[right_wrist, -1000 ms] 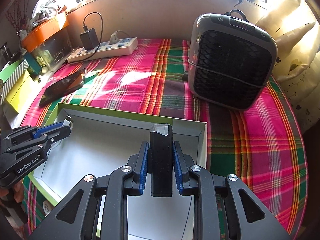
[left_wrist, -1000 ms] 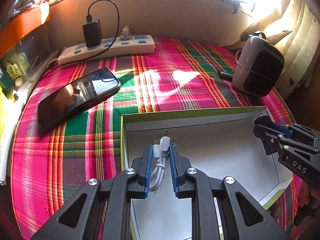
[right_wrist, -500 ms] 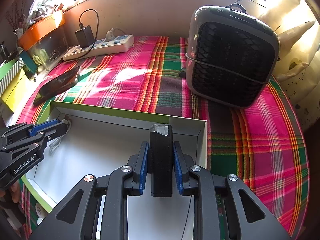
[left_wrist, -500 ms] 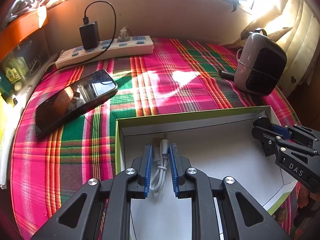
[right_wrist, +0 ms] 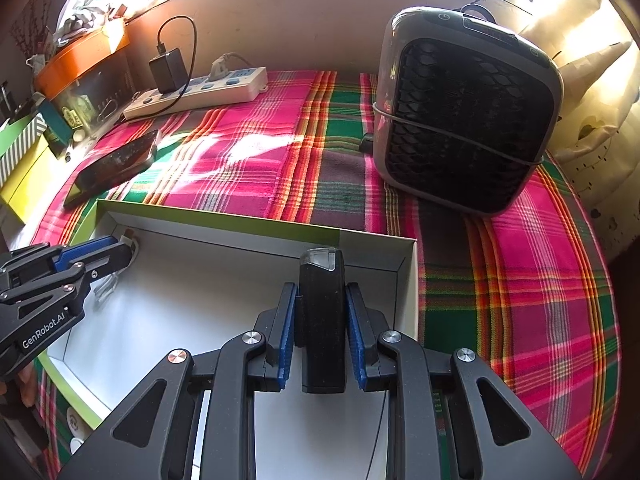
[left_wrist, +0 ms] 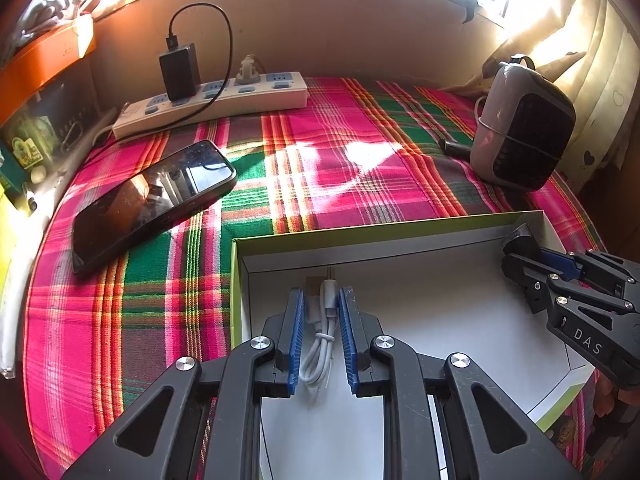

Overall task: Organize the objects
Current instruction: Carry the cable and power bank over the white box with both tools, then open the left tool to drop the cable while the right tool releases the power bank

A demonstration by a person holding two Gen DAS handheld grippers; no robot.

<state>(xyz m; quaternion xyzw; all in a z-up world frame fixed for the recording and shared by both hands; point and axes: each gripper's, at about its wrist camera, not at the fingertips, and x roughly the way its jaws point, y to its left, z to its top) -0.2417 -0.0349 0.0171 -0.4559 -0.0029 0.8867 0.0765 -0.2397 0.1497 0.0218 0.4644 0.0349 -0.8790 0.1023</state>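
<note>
A white box with green rim (left_wrist: 400,226) (right_wrist: 224,220) lies on the plaid cloth. My left gripper (left_wrist: 320,300) stands inside its left far corner with jaws parted around a coiled white USB cable (left_wrist: 322,336) that lies on the box floor. It also shows in the right wrist view (right_wrist: 116,250). My right gripper (right_wrist: 320,296) is shut on a black rectangular device with a clear cap (right_wrist: 322,320), held over the box's right far corner. It also shows in the left wrist view (left_wrist: 524,248).
A black phone (left_wrist: 152,200) lies left of the box. A white power strip (left_wrist: 212,100) with a black charger (left_wrist: 179,70) sits at the back. A grey fan heater (right_wrist: 464,112) stands at the right. Boxes (right_wrist: 24,160) and an orange tray (right_wrist: 80,56) line the left edge.
My left gripper's jaws have opened and the white cable has dropped onto the box floor. Both grippers have sunk slightly into the box. The right gripper keeps its hold.
</note>
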